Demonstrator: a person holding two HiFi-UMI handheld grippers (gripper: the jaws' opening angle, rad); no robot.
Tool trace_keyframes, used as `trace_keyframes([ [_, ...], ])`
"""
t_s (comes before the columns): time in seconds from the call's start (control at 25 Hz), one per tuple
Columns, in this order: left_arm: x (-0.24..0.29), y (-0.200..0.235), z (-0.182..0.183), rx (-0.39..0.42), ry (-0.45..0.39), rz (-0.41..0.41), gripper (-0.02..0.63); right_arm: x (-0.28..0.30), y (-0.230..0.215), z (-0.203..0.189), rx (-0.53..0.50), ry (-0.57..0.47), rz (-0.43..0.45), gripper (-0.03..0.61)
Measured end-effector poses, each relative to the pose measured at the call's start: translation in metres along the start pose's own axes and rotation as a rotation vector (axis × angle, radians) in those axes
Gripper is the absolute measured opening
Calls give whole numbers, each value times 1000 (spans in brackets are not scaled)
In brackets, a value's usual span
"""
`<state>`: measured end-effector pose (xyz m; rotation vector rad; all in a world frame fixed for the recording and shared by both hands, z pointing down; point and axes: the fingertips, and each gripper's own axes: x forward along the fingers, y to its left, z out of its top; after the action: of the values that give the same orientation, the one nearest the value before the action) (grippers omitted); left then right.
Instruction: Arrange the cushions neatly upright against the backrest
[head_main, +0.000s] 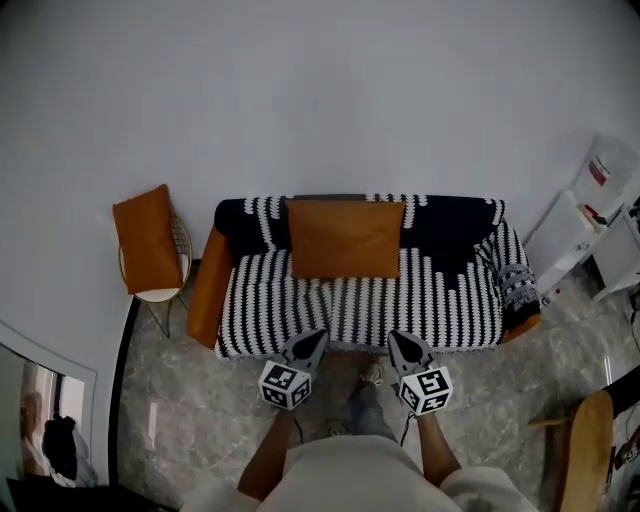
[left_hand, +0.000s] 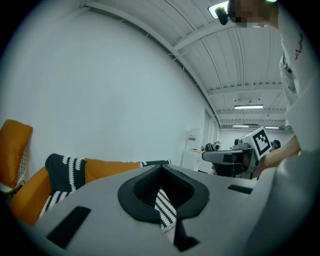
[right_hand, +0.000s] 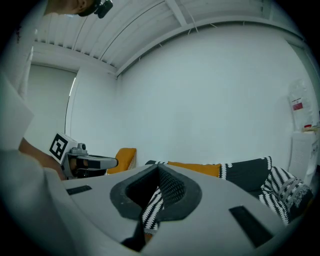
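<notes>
A sofa (head_main: 450, 300) under a black-and-white striped cover stands against the white wall. One orange cushion (head_main: 345, 238) stands upright against the middle of its backrest; it also shows in the left gripper view (left_hand: 107, 169) and the right gripper view (right_hand: 197, 169). A second orange cushion (head_main: 148, 238) leans on a wire chair (head_main: 165, 296) left of the sofa. My left gripper (head_main: 319, 336) and right gripper (head_main: 394, 338) hover side by side just short of the seat's front edge. Both are shut with nothing held.
White cabinets (head_main: 575, 235) stand to the sofa's right. A wooden chair back (head_main: 590, 440) is at the lower right. A mirror (head_main: 45, 420) leans at the lower left. My feet (head_main: 370, 378) stand on marbled floor before the sofa.
</notes>
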<state>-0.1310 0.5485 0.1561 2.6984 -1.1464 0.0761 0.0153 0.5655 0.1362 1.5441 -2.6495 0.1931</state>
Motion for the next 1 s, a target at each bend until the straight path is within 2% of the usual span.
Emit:
trace_keyframes([
  [0.48, -20, -18, -9, 10, 5, 7, 29, -23, 19, -13, -15, 15, 22, 28],
  [1.0, -20, -26, -11, 7, 9, -13, 29, -29, 19, -13, -30, 26, 9, 28],
])
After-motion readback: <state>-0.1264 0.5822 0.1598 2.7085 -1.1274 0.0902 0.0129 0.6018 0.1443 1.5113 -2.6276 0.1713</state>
